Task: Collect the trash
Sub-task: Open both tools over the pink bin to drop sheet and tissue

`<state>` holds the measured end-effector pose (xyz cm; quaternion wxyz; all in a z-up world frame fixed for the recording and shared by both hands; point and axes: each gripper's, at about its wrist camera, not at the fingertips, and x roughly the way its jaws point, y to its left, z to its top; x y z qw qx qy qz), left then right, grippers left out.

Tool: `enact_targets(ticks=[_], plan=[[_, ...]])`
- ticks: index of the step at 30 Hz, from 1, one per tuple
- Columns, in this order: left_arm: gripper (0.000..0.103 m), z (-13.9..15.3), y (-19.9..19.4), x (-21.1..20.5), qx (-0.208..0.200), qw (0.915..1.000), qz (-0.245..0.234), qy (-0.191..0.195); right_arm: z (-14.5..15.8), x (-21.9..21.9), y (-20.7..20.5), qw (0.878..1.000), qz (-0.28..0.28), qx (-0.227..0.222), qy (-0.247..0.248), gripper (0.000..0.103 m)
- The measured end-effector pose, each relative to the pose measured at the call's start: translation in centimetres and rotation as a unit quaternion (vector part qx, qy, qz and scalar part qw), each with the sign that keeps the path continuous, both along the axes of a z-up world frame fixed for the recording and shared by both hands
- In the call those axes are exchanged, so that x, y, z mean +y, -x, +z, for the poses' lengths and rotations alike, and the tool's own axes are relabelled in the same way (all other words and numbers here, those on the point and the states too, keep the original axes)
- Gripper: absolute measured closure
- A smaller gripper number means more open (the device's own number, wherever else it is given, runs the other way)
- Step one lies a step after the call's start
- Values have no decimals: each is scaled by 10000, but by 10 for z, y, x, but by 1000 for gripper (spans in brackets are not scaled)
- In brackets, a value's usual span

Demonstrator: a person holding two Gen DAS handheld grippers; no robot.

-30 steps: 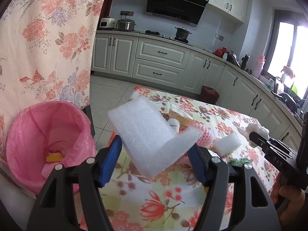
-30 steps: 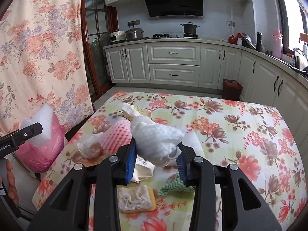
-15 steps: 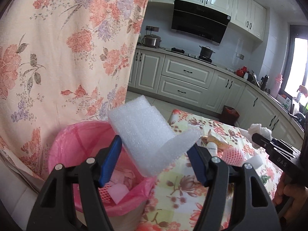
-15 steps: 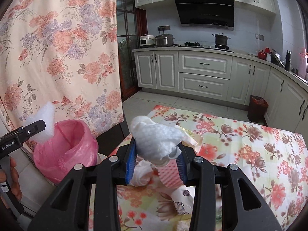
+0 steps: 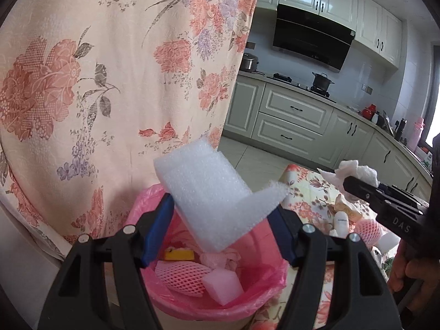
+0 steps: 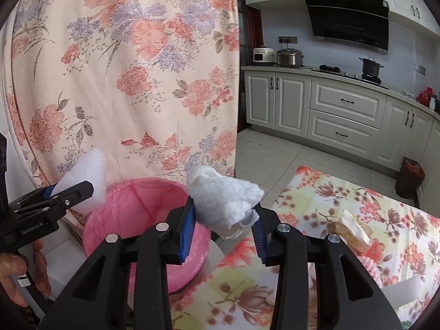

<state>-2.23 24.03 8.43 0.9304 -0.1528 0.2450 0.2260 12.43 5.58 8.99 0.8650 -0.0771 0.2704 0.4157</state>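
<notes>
My left gripper [image 5: 221,231] is shut on a bent piece of white foam sheet [image 5: 211,192] and holds it right above the pink-lined trash bin [image 5: 192,299]. The bin holds a pink foam net, a white foam block and a yellow scrap. My right gripper [image 6: 224,233] is shut on a crumpled white paper towel [image 6: 222,202], just right of the bin [image 6: 132,214] over the table edge. The right gripper with the towel [image 5: 354,172] also shows in the left wrist view, and the left gripper with the foam [image 6: 82,178] in the right wrist view.
A floral curtain [image 5: 96,82] hangs close behind the bin. The table with a floral cloth [image 6: 343,220] carries more trash: a paper wrapper [image 6: 352,228], a pink foam net [image 5: 368,228], a small white bottle [image 5: 341,220]. Kitchen cabinets [image 6: 343,115] and a small red bin [image 6: 409,176] stand beyond.
Both grippers have swung left from over the table to the pink bin, each keeping its load. The left gripper with the foam is now directly over the bin's opening.
</notes>
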Motion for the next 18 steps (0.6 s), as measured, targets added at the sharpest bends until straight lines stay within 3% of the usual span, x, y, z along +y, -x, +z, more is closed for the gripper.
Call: enact_targets(ticks=[8, 18], plan=[[37, -4, 15, 20, 26, 9998, 164, 80, -13, 59, 12, 9983, 550, 162, 57, 66], [31, -6, 22, 33, -16, 9995, 278, 170, -24, 88, 10, 9959, 831, 344, 124, 65]])
